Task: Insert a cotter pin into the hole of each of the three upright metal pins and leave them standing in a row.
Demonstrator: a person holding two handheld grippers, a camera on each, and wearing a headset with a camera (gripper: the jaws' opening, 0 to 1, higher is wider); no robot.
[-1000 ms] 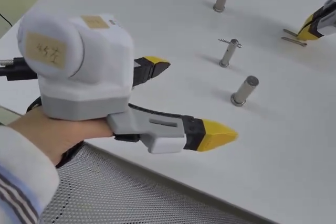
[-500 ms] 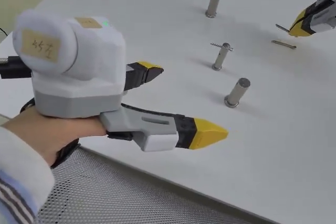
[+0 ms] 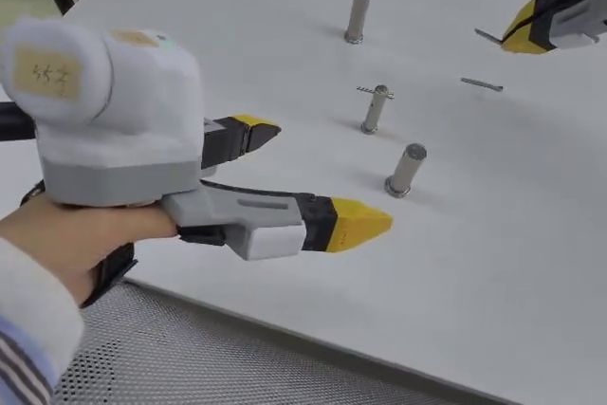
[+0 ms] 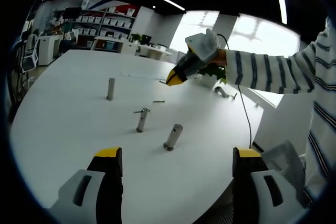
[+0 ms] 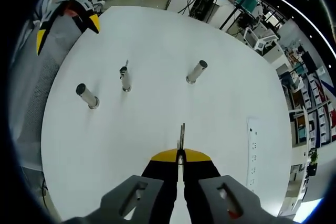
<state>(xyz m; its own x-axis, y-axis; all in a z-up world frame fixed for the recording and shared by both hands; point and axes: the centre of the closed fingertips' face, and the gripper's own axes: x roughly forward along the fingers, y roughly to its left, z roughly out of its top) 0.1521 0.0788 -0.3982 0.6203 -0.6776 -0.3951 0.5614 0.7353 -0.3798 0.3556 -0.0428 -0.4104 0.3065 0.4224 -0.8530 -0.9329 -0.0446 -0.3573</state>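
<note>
Three stand upright in a row on white desk [image 3: 190, 26]: far grey steel pin [image 3: 358, 16], middle pin [image 3: 375, 109], near pin [image 3: 406, 170]. Thin metal cotter pin [image 3: 375, 93] sits crosswise through middle pin's top. Second cotter pin [image 3: 482, 84] lies loose on desk, beside the row. Right gripper [image 5: 181, 155] clamped on third cotter pin [image 5: 181, 136], raised over desk. Left gripper [image 4: 177, 153] jaws wide, hovering at near edge.

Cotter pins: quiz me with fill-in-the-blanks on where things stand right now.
The metal pin already carrying a cotter pin stands in the ___ of the row of three. The right gripper is shut on a ___. The left gripper has its jaws ___.
Missing words: middle; cotter pin; open.
</note>
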